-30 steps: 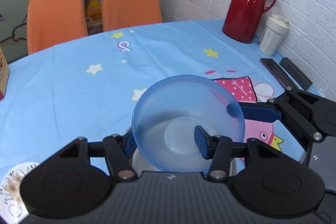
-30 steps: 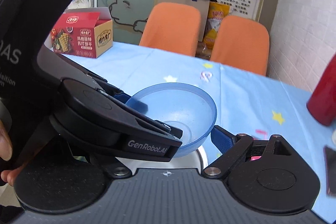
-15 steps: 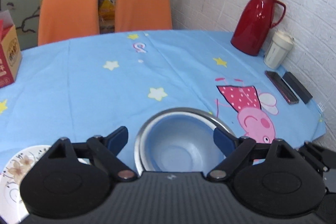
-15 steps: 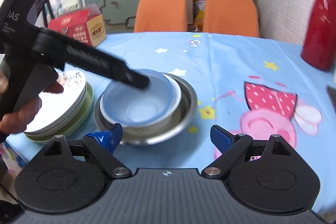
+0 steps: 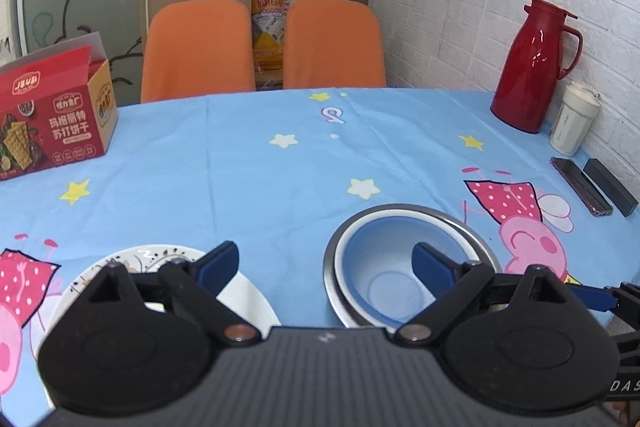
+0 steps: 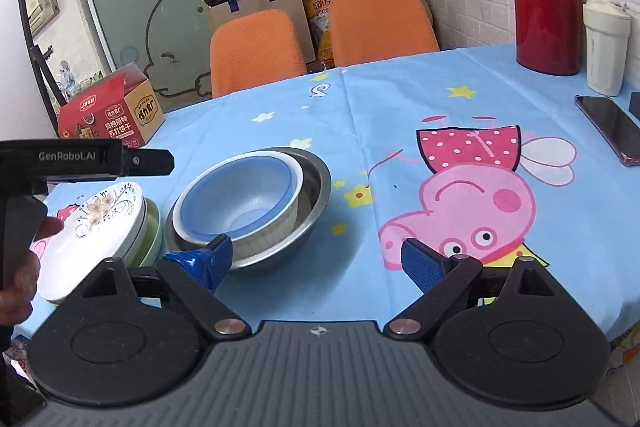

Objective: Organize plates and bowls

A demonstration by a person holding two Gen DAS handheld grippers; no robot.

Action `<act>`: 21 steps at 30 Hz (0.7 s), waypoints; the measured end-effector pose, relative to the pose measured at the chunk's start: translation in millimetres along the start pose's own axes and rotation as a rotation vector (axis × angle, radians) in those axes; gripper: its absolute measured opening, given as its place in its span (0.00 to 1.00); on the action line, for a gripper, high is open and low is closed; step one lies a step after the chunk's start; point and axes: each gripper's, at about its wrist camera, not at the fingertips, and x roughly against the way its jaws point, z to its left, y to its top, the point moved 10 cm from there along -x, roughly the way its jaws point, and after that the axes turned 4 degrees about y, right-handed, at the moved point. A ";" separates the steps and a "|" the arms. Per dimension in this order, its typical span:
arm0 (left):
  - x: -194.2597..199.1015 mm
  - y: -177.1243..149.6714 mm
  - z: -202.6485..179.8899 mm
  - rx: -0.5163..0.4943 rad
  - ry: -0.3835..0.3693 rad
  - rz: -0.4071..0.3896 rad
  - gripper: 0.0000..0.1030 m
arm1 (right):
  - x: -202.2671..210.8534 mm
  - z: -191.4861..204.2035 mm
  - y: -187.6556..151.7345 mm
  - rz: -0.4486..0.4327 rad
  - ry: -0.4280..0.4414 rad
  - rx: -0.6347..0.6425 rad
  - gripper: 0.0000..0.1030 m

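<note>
Just ahead of the left gripper (image 5: 324, 265), its jaws apart and empty, the blue bowl (image 6: 240, 201) sits nested in a white bowl (image 6: 294, 195) inside the steel bowl (image 6: 312, 223). Left of the right gripper (image 6: 316, 263) (also spread, holding nothing), the plates (image 6: 94, 231) stand stacked; sorting looks essentially done.

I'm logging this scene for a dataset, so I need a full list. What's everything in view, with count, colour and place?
blue bowl: 1, blue, nested in the white bowl
white bowl: 1, white, inside the steel bowl
steel bowl: 1, silver, near table edge
plates: stack, floral white on top, green below, left of the bowls
tablecloth: 1, blue cartoon print
thermos: 1, red, by the wall
cup: 1, cream, beside the thermos
phone: 1, dark, right edge
cracker box: 1, red, far left
chairs: 2, orange, behind the table
left hand-held gripper: open, empty
right hand-held gripper: open, empty
</note>
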 end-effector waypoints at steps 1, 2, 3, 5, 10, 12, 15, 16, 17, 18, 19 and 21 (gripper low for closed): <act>-3.4 0.2 1.1 -0.005 0.007 0.007 0.91 | -3.7 -0.6 0.9 0.005 -0.001 -0.008 0.76; -7.5 0.5 1.5 -0.010 0.014 0.014 0.91 | -6.8 -1.2 2.2 0.007 -0.002 -0.016 0.76; -11.2 0.8 2.6 -0.014 0.018 0.022 0.91 | -9.8 -1.4 3.7 0.008 0.000 -0.020 0.76; -19.0 1.2 5.1 -0.016 0.024 0.039 0.91 | -15.4 -0.4 6.7 0.009 0.003 -0.029 0.76; -37.3 2.7 9.8 -0.026 0.038 0.072 0.91 | -32.3 2.3 11.9 0.037 -0.016 -0.056 0.76; -43.4 3.9 10.2 -0.033 0.040 0.081 0.91 | -39.2 4.5 14.6 0.046 -0.008 -0.062 0.76; -50.6 7.5 9.9 -0.050 0.041 0.087 0.91 | -48.0 4.8 17.5 0.052 -0.012 -0.063 0.76; -52.6 8.7 9.2 -0.056 0.039 0.088 0.91 | -50.6 4.2 17.8 0.056 -0.013 -0.063 0.76; -54.7 9.8 8.5 -0.061 0.037 0.090 0.91 | -53.7 3.1 18.3 0.062 -0.017 -0.063 0.76; -56.8 10.7 7.0 -0.066 0.031 0.093 0.91 | -56.4 2.3 18.3 0.069 -0.023 -0.062 0.76; -59.4 11.6 5.1 -0.071 0.021 0.097 0.91 | -59.1 1.5 18.5 0.076 -0.028 -0.058 0.76; -64.9 12.3 -0.5 -0.084 -0.020 0.118 0.91 | -63.4 0.6 18.1 0.083 -0.038 -0.042 0.76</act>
